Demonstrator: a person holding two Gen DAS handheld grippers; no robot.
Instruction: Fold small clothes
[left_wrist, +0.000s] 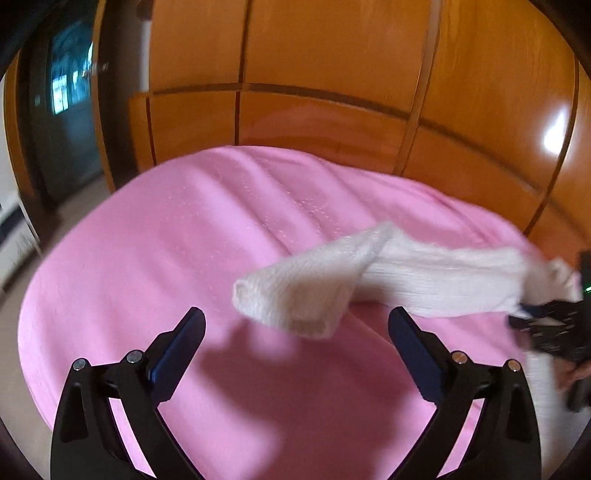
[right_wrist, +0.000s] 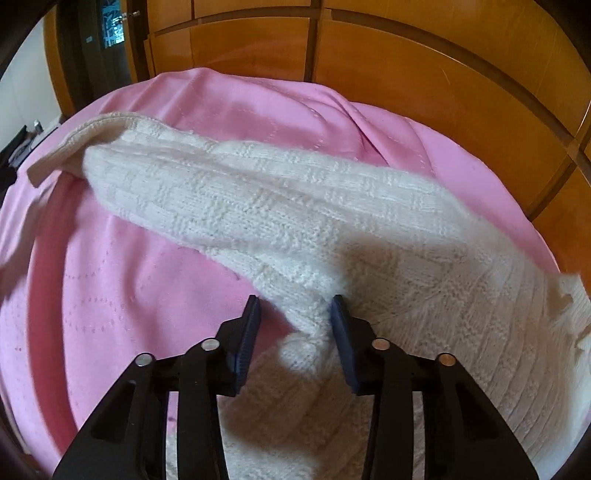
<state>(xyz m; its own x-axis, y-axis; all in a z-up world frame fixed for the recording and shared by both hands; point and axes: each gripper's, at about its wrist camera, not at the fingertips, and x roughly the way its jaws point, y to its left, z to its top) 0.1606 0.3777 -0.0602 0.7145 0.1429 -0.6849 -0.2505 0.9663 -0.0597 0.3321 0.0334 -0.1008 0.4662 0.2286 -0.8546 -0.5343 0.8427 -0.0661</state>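
Note:
A small white knit sweater lies on a pink sheet. One sleeve stretches out to the left, lifted above the sheet, its cuff hanging in the air. My right gripper has a bunched part of the sweater between its half-closed fingers and holds it up. It also shows in the left wrist view at the right edge. My left gripper is wide open and empty, just below and in front of the sleeve cuff.
Orange wooden wardrobe doors rise behind the pink-covered surface. A dark doorway is at the far left. The sheet has folds near its far edge.

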